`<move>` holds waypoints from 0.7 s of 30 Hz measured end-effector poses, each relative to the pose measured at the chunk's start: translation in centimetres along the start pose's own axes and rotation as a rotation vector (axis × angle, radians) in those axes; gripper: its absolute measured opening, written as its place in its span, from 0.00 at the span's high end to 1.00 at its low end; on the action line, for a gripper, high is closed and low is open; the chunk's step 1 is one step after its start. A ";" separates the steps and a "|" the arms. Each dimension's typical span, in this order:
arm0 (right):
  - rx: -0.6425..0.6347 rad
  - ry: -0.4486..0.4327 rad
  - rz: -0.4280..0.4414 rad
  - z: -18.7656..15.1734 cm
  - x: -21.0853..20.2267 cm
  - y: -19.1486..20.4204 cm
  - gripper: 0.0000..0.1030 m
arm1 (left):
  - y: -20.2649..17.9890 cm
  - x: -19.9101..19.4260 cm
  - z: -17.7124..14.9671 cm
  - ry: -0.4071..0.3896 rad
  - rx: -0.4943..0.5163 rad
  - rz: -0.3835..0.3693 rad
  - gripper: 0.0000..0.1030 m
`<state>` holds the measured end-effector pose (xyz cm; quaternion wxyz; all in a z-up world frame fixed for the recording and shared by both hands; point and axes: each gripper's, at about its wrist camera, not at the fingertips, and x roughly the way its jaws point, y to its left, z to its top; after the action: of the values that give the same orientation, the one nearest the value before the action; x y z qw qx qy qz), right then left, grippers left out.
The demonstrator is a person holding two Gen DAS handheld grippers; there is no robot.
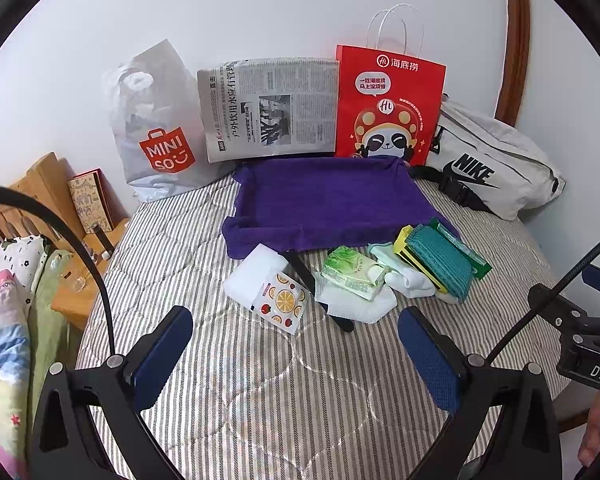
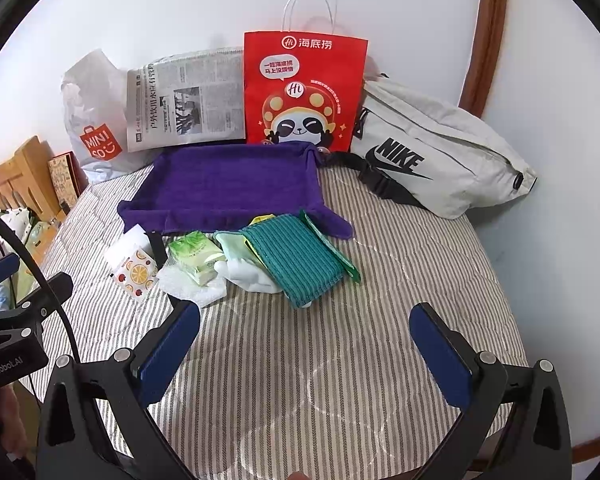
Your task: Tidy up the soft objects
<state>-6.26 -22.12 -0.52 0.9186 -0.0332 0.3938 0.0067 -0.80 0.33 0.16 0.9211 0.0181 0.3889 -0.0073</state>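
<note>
Along the far edge of the bed (image 1: 260,392), against the wall, stands a line-up: a white Miniso bag (image 1: 156,128), a folded newspaper (image 1: 270,108), a red paper bag (image 1: 388,104) with a panda on it, and a pale Nike waist bag (image 1: 492,160) off toward the far right corner. Just in front of them, a purple towel tray (image 1: 324,200) sits on the striped quilt, its edges turned up.

And right at the tray's near edge, there's the clutter of soft things. On the left, a white sponge block (image 1: 252,276) with a fruit-print packet (image 1: 284,304) lying over its near side. Beside that, a green tissue pack (image 1: 354,274) rests on a white cloth (image 1: 364,306), and a black strap (image 1: 300,270) runs between the sponge and the tissues. To the right, white socks (image 1: 410,282) poke out from under a teal knitted cloth (image 2: 298,258), which lies on top of a yellow-edged piece and a green packet (image 2: 332,248), the far ends of that pile touching the tray's near right corner.

Left gripper (image 1: 296,344) hovers over the quilt short of the pile, jaws spread wide, nothing between them. Right gripper (image 2: 304,340), same story: jaws wide apart, empty, above the near part of the bed with the teal cloth just ahead.
</note>
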 end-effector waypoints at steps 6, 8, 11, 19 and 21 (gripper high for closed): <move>0.001 0.002 0.000 0.1 0.1 0.0 0.00 | 0.1 0.1 -0.1 0.001 0.000 -0.002 0.00; 0.004 0.004 0.003 0.2 0.2 0.0 0.00 | 0.2 0.2 0.0 0.002 0.000 0.000 0.00; 0.005 0.007 0.007 0.4 0.7 -0.1 0.00 | 0.9 1.0 0.1 0.000 0.004 0.000 0.00; 0.009 0.047 0.011 0.7 3.4 -0.4 0.00 | 4.7 6.7 0.1 0.083 -0.066 0.009 0.00; 0.009 0.066 0.012 0.8 4.5 -0.4 0.00 | 5.3 8.2 -0.3 0.094 -0.067 0.012 0.00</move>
<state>-2.61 -22.51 -3.20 0.9052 -0.0267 0.4240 0.0094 4.85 5.66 -5.75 0.9018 -0.0100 0.4318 0.0122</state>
